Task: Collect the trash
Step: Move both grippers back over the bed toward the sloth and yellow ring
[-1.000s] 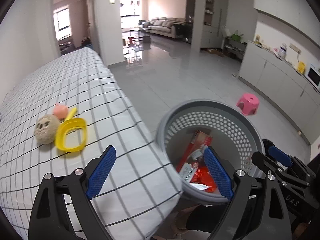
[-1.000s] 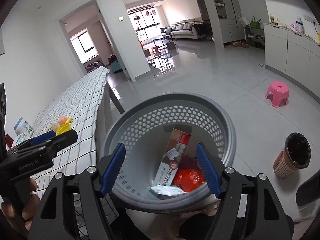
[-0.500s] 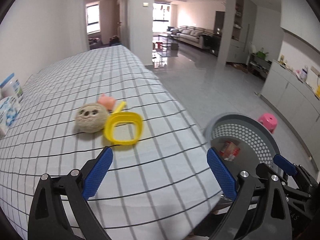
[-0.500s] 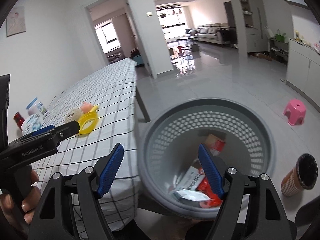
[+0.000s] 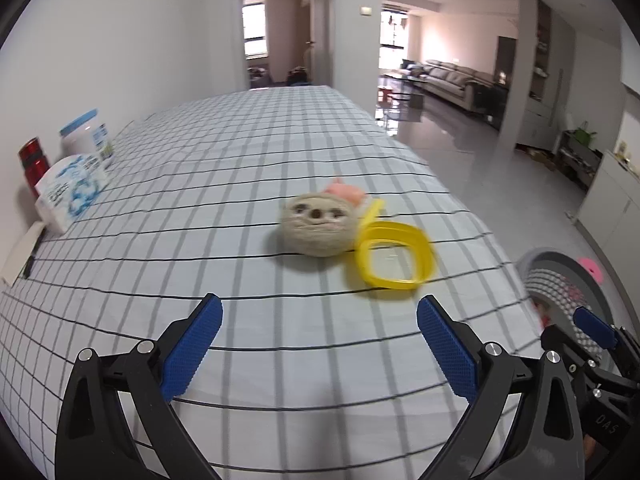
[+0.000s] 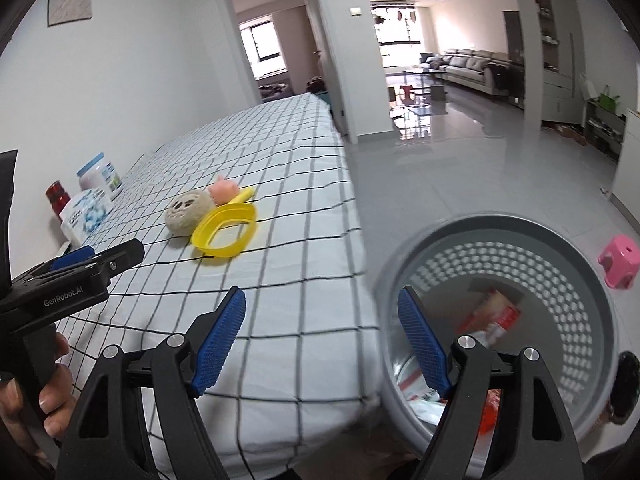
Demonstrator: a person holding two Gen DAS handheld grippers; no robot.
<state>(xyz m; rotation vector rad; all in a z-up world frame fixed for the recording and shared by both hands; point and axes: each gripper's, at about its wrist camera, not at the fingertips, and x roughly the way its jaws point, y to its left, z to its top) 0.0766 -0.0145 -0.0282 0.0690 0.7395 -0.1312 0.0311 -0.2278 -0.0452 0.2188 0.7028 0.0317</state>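
On the checked tablecloth lie a beige round plush, a small pink toy behind it and a yellow plastic ring-shaped piece to its right. My left gripper hovers over the cloth in front of them, its jaws opening with nothing between them. My right gripper hangs over the table's near corner, jaws also opening and empty. The grey perforated bin stands on the floor at the right, holding a carton and wrappers. In the right wrist view the plush and yellow piece lie further up the table.
A white jar with a blue lid, a red can and a tissue pack stand along the wall at the left. A pink stool and a small dark-mouthed bin sit on the floor beyond the grey bin.
Both grippers swung left from above the bin towards the table; the bin slid to the right edge in both views. Both pairs of jaws have spread wider.
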